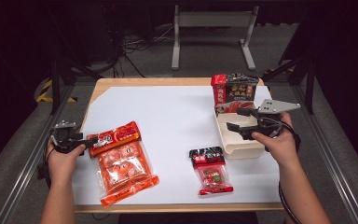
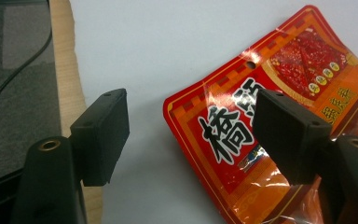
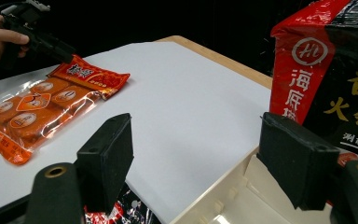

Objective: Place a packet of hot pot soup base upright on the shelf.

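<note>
Left tongs [image 2: 191,135] gape wide at the red header edge of the orange packet [image 1: 123,163], which lies flat at the worktop's [image 1: 168,112] left side, nothing gripped. Right tongs [image 3: 200,161] hover open and empty over the white box [image 1: 240,140], beside the standing red-and-black pouch [image 1: 235,93]

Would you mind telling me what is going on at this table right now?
A person works with two handheld grippers. The left gripper, jaws open, is at the top edge of the orange snack packet, one jaw over its red header. The right gripper, also open, hovers over the cream box holding a red-and-black hotpot bag. A small red packet lies between.
</note>
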Action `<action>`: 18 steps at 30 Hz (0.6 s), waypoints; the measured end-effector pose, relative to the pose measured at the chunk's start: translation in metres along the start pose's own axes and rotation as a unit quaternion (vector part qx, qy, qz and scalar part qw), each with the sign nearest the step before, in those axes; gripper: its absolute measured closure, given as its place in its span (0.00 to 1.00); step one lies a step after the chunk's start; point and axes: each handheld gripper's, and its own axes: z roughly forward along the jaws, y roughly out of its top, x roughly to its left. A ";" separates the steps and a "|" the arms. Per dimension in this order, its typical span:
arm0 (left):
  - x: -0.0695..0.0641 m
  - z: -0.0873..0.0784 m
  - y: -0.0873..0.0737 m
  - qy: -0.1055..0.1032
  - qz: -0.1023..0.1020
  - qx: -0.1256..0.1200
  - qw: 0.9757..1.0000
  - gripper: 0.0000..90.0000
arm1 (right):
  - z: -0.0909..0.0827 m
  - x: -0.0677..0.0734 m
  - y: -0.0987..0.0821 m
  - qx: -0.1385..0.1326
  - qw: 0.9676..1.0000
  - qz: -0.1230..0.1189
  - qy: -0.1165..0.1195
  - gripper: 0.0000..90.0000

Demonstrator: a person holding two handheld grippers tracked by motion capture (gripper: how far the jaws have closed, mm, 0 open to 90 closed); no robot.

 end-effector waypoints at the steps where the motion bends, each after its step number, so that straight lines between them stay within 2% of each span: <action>1: 0.000 0.000 0.000 0.000 0.000 0.000 1.000 0.32 | 0.000 0.000 0.000 0.001 1.000 0.000 0.000 0.30; 5: 0.000 0.003 -0.001 -0.004 -0.006 0.015 1.000 0.32 | 0.002 0.000 -0.001 0.002 1.000 0.000 0.001 0.30; 6: 0.001 0.005 -0.001 -0.011 -0.006 0.021 1.000 0.32 | 0.002 0.000 -0.001 0.002 1.000 0.001 0.001 0.30; 8: 0.002 0.005 -0.001 -0.016 -0.006 0.024 1.000 0.33 | 0.003 0.000 -0.001 0.002 1.000 0.001 0.002 0.30; 10: 0.003 0.008 -0.003 -0.030 -0.019 0.025 0.999 0.35 | 0.004 0.001 -0.001 0.003 1.000 0.002 0.004 0.29; 15: 0.005 0.010 -0.006 -0.036 -0.023 0.025 0.999 0.39 | 0.005 0.001 -0.002 0.005 1.000 0.002 0.002 0.29; 16: 0.005 0.009 -0.006 -0.042 -0.023 0.024 0.999 0.39 | 0.005 0.001 -0.002 0.005 1.000 0.002 0.002 0.29; 18: 0.004 0.010 -0.006 -0.045 -0.020 0.024 0.998 0.43 | 0.005 0.001 -0.002 0.006 1.000 0.001 0.002 0.29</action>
